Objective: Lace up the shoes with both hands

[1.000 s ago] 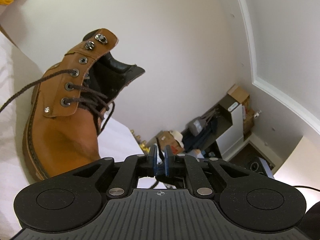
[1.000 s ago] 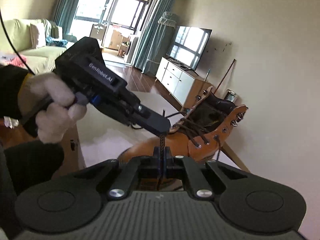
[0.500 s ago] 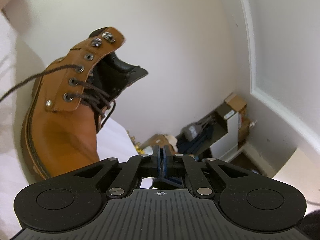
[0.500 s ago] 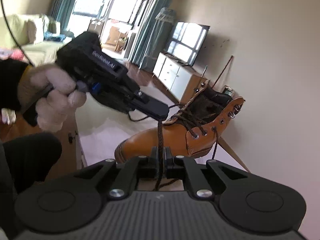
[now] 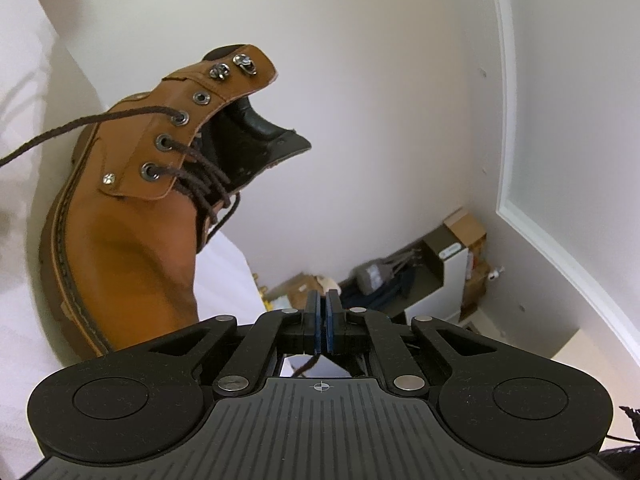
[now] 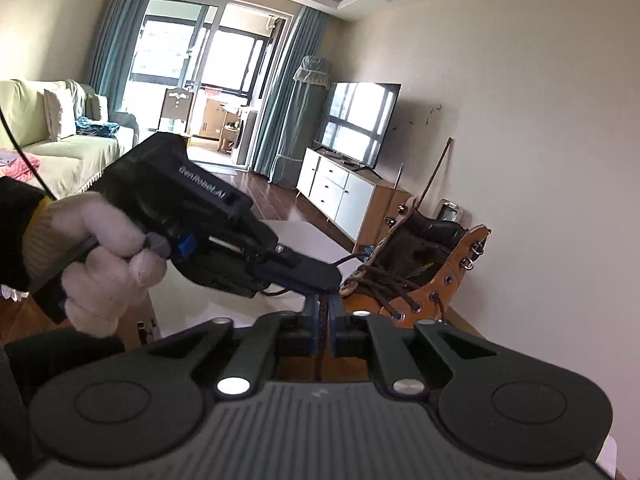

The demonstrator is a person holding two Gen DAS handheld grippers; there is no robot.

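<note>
Both tongs have barely shifted. Left tongs (image 6: 316,278), gripped in a gloved hand (image 6: 100,264), and right tongs (image 6: 323,312) each pinch the brown lace (image 6: 320,356); boot (image 5: 132,216) stands on the white bench (image 5: 228,272).

The left gripper (image 5: 322,312) sat closed at lower centre; a white-gloved hand (image 6: 96,256) gripped it at mid-left. The right gripper (image 6: 323,316) was closing, low centre.
</note>
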